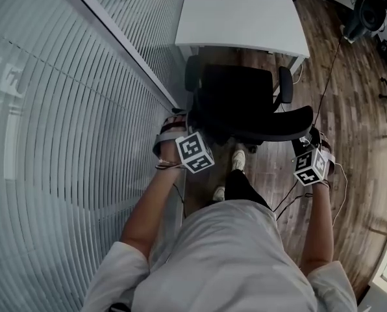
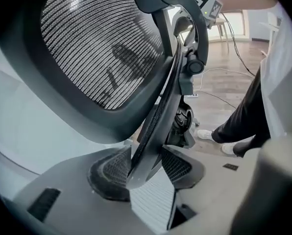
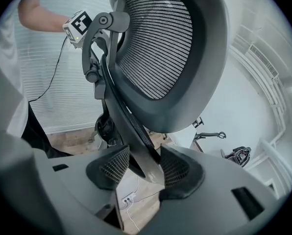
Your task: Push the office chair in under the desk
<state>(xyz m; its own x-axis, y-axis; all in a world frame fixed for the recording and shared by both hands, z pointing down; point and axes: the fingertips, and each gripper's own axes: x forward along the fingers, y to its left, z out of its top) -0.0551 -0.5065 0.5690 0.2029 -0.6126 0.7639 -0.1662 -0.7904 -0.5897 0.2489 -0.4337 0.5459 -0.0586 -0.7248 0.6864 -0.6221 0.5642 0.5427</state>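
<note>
1. Wooden flooring (image 1: 349,109) runs to the white desk (image 1: 242,18); the office chair (image 1: 239,96) stands just before it.
2. Either side, the left gripper (image 2: 146,164) and right gripper (image 3: 138,166) are clamped on the backrest rim (image 2: 158,121).
3. Likely heavy yet rolling; the stiff rim suits pushing.

The office chair (image 1: 245,103) is black, and its mesh backrest (image 2: 102,43) is finely striped in dark grey and white inside a black frame. The desk (image 1: 239,18) is plain white, the floor (image 1: 356,109) is brown wood-grain planks, and the blinds (image 1: 63,122) are pale grey with thin parallel slat lines. The left gripper (image 2: 146,168) and right gripper (image 3: 138,168) are matt grey with black, grid-textured pads (image 2: 107,173) and white cubes (image 1: 195,152) bearing black square markers; the person's shirt (image 1: 226,259) is light grey, the trousers (image 1: 245,187) black and the shoes (image 1: 237,160) white.
</note>
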